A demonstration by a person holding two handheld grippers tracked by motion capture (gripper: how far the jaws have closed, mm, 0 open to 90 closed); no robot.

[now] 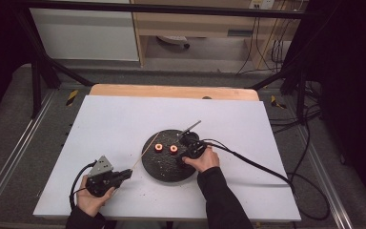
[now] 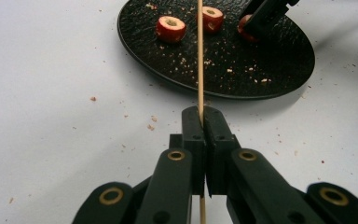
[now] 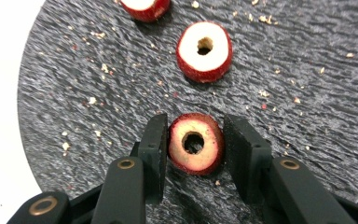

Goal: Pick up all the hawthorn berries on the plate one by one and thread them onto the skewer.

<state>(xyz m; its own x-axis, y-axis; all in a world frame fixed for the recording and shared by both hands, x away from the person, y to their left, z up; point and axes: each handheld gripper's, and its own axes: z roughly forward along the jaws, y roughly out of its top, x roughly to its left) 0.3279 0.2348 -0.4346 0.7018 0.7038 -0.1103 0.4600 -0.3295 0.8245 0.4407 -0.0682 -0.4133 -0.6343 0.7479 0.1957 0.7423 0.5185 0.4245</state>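
The left hand-held gripper is clenched on a thin wooden skewer, which slants over the white counter toward the black plate. On that plate the right hand-held gripper grasps a cored red slice (pads at either side), with two more slices lying beyond.

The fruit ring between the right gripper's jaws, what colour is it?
Red skin, pale cream flesh with a cored hole; clearest in the right gripper view.
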